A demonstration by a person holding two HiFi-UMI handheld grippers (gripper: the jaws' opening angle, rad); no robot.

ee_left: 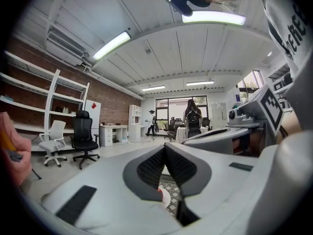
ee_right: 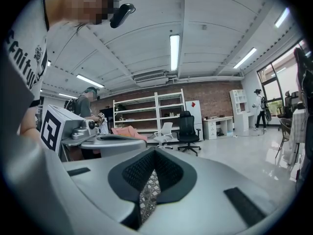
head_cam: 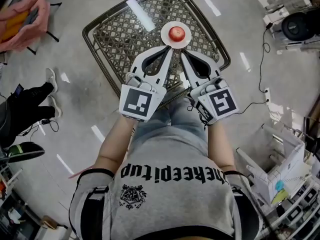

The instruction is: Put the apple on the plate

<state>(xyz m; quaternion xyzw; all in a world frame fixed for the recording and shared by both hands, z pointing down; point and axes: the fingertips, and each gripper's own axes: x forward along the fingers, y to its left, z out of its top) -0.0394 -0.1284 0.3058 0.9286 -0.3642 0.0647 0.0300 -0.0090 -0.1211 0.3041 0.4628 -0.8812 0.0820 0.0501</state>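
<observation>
Two tongs in view, both clenched and empty. Left tongs [head_cam: 169,50]: the tips are pressed together with nothing between the pads, and they lie at the near-left rim of the plate [head_cam: 187,36]; contact with the rim cannot be judged from above. Right tongs [head_cam: 183,55]: the tips are likewise together and grip nothing, just short of the plate's near rim and close beside the left pair, so the two bodies spread away from the plate in a V toward the person. The apple [head_cam: 175,33], red, sits upright in the middle of the plate, apart from both sets of tips. The plate is small, round and pale and rests on a woven-top surface [head_cam: 115,34] with a dark metal edge, which extends from the plate mostly to the left and toward the person. In the left gripper view the left tongs [ee_left: 165,148] meet at the tip; through the slot behind the tip show a sliver of the apple [ee_left: 159,190], the white plate [ee_left: 164,198] and the weave of the surface [ee_left: 174,199]. In the right gripper view the right tongs [ee_right: 154,152] also meet at the tip, and only the surface [ee_right: 148,197] shows through the slot. A pink cloth [head_cam: 25,19] lies far left of the plate, off the surface, over the pale floor [head_cam: 75,109].
</observation>
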